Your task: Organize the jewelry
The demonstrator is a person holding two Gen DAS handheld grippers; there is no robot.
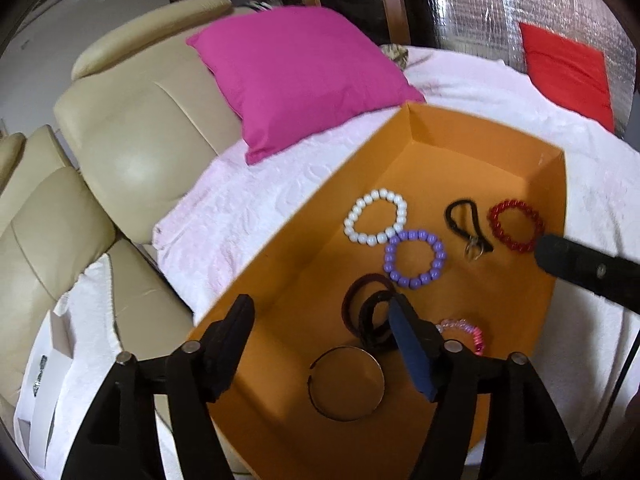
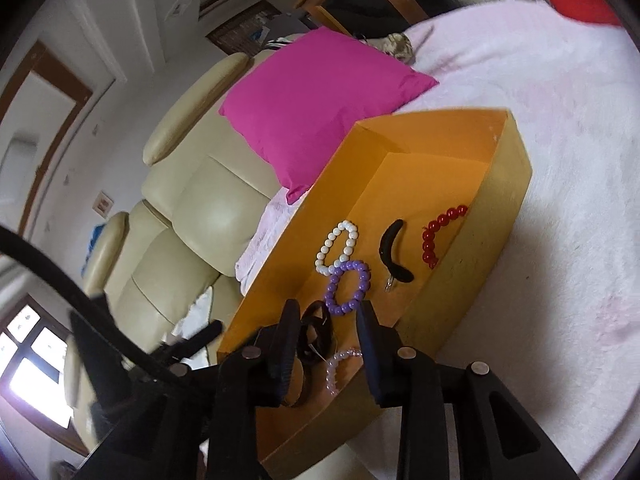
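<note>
We see an orange box (image 1: 460, 132) lying on a bed covered by a pale pink blanket (image 1: 240, 216), with a magenta pillow (image 1: 296, 76) beside it and a beige sofa (image 1: 132, 148) beyond.

All the jewelry lies on the box floor. A white bead bracelet (image 1: 375, 217) touches a purple bead bracelet (image 1: 415, 259). Further right lie a black loop with a metal ring (image 1: 466, 224) and a red bead bracelet (image 1: 515, 225). Nearer us sit dark bands (image 1: 366, 308), a pink coil (image 1: 466, 334) and a thin metal bangle (image 1: 346, 383).

Our left hand-held gripper (image 1: 322, 316) hangs over the near end of the box with its jaws wide apart and nothing between the pads; the bangle lies below the gap.

Our right hand-held gripper (image 2: 330, 320) has its jaws partly apart, gripping nothing, with the dark bands and the coil visible in the gap. In the left view one of its fingers reaches in from the right, its tip just beside the red bracelet.
</note>
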